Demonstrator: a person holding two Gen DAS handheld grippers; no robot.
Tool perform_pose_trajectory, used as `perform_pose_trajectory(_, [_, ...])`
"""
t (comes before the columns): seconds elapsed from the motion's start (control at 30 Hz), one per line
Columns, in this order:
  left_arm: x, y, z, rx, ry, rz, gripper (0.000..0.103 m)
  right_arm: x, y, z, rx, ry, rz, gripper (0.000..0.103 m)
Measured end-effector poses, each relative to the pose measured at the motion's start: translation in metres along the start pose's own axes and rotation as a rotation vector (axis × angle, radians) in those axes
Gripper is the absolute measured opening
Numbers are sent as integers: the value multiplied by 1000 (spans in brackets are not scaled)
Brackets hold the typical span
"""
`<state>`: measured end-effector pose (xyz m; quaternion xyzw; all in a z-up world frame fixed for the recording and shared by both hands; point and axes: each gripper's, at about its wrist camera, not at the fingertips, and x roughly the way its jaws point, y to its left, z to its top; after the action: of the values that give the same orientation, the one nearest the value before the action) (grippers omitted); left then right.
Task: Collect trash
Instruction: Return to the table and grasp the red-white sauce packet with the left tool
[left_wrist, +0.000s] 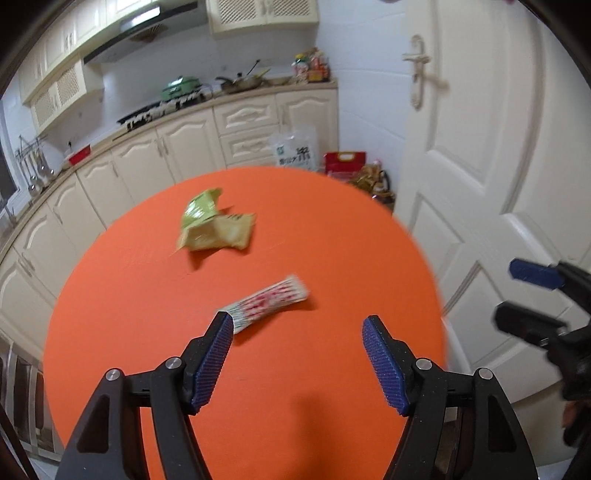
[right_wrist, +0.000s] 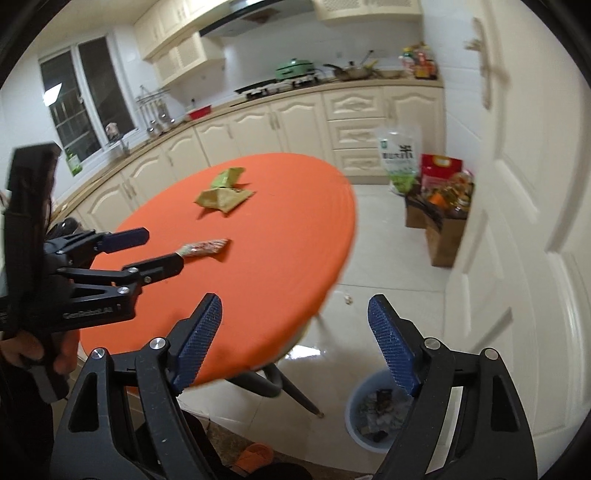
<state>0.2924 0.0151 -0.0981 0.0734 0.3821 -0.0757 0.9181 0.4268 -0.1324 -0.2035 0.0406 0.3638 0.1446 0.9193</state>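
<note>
Two wrappers lie on the orange table (left_wrist: 129, 295): a red-and-white wrapper (left_wrist: 266, 303) at frame centre, a crumpled green wrapper (left_wrist: 212, 226) above it. Left gripper (left_wrist: 297, 326) spread wide, right gripper (right_wrist: 295, 306) too, both empty. Light, flimsy stuff; pinch the striped one mid-length.

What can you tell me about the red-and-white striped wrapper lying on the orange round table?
The red-and-white striped wrapper is a long, flat, crinkly packet, seemingly plastic or foil, with red print on white; motion blur hides the details. It lies flat on the orange round table, nearer than the crumpled green wrapper and apart from it. The open left gripper hovers at its near end; whether its left finger touches it is unclear.
</note>
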Motion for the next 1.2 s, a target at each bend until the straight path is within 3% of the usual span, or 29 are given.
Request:
perform_pose_trajectory(0.2, [26,30,-4,-43,40,-4,68,45,22,21,-40,34,30,80])
perform_pose_trajectory(0.5, [76,43,21,8,96,-31,68,94,25,36,-50,81,44,80])
perform_pose_trajectory(0.7, [83,51,29,16,90,-141,42,109,22,51,-43,78,38,80])
perform_pose_trajectory(0.77, [85,51,30,12,88,-151,20,114,24,57,-44,77,36,80])
perform_pose_trajectory(0.8, [87,51,31,7,85,-157,17,115,25,59,-46,76,34,80])
perform_pose_trajectory(1.0, [85,70,29,-48,68,-97,9,132,38,73,-58,91,34,80])
perform_pose_trajectory(1.2, [64,123,19,-165,27,-22,9,160,65,90,-109,127,28,80])
